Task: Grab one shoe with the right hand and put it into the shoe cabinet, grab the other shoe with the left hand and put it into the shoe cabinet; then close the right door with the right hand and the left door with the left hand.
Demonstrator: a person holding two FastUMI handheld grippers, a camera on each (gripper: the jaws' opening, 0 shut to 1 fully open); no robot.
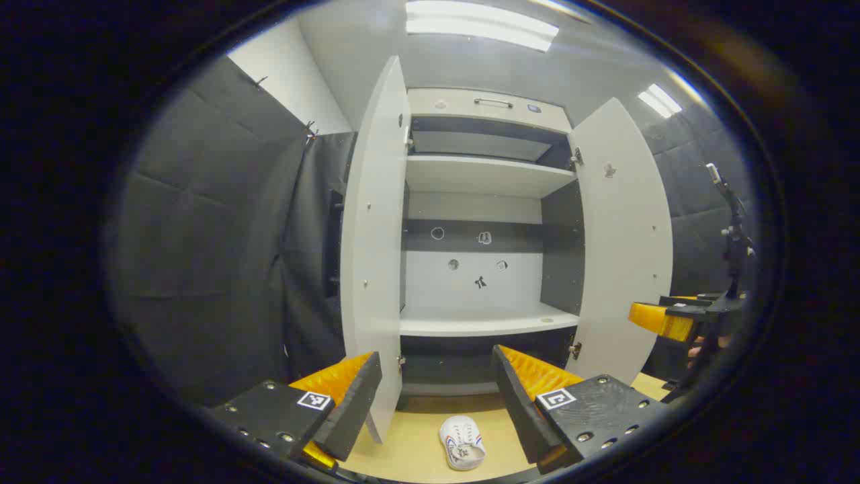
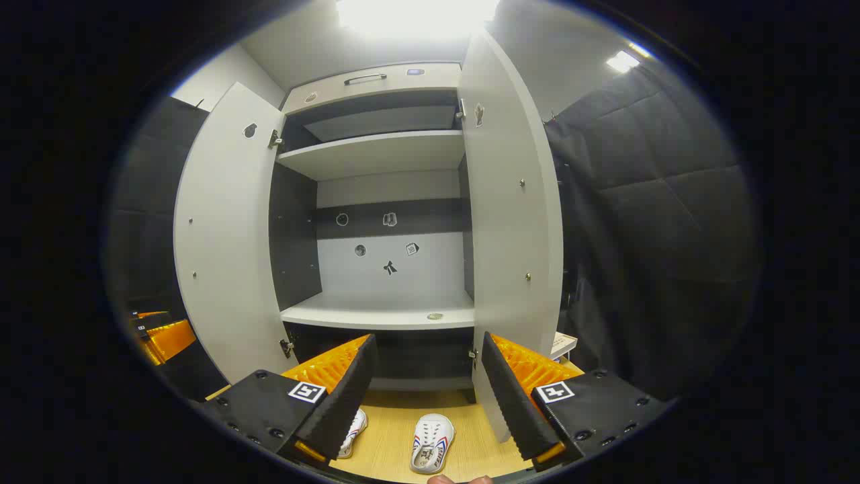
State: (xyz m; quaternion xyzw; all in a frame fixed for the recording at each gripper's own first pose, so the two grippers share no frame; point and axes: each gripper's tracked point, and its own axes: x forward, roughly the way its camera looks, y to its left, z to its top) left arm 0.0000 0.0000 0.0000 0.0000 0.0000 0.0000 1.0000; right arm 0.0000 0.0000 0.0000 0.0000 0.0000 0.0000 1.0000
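The white shoe cabinet (image 1: 484,175) stands ahead with its left door (image 1: 373,269) and right door (image 1: 625,249) swung wide. One white shoe (image 1: 462,440) with striped sides lies on the wooden floor below my open left gripper (image 1: 437,396). In the right gripper view two white shoes rest on the floor before the cabinet (image 2: 376,151): one shoe (image 2: 430,442) lies between my fingers, and the other shoe (image 2: 353,430) is partly hidden behind the left finger. My right gripper (image 2: 426,390) is open and holds nothing. The lower shelf (image 2: 383,312) is bare apart from a small round mark.
Padded dark walls (image 1: 222,235) close in both sides. The right gripper (image 1: 662,319) shows at the right edge of the left gripper view beside a stand (image 1: 736,235). The left gripper (image 2: 161,339) shows at the far left of the right gripper view. Wooden floor (image 2: 390,444) lies in front.
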